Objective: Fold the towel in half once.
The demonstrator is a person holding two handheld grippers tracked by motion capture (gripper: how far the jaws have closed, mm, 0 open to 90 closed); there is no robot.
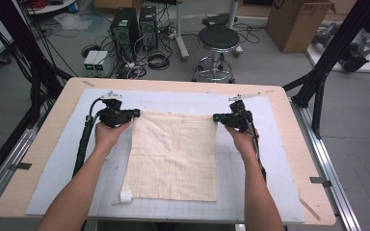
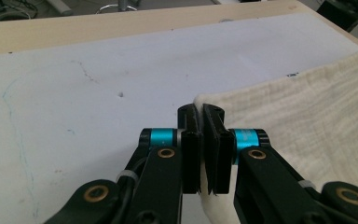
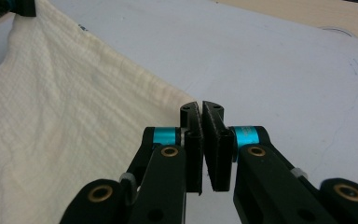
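Left tool [image 1: 134, 113] clamps the cloth's [image 1: 173, 154] far-left corner, right tool [image 1: 218, 117] clamps the far-right one. Cloth lies on the worktop [image 1: 53, 144], stretching toward the near edge, far hem taut between both tools.

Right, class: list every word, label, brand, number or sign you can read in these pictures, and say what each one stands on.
None can be read.
Dark mark on the brown cardboard box: too blurred to read.
Small white tag on the cream checked cloth: shows no legible print.
Two small white boxes on the floor: fronts too small to read.
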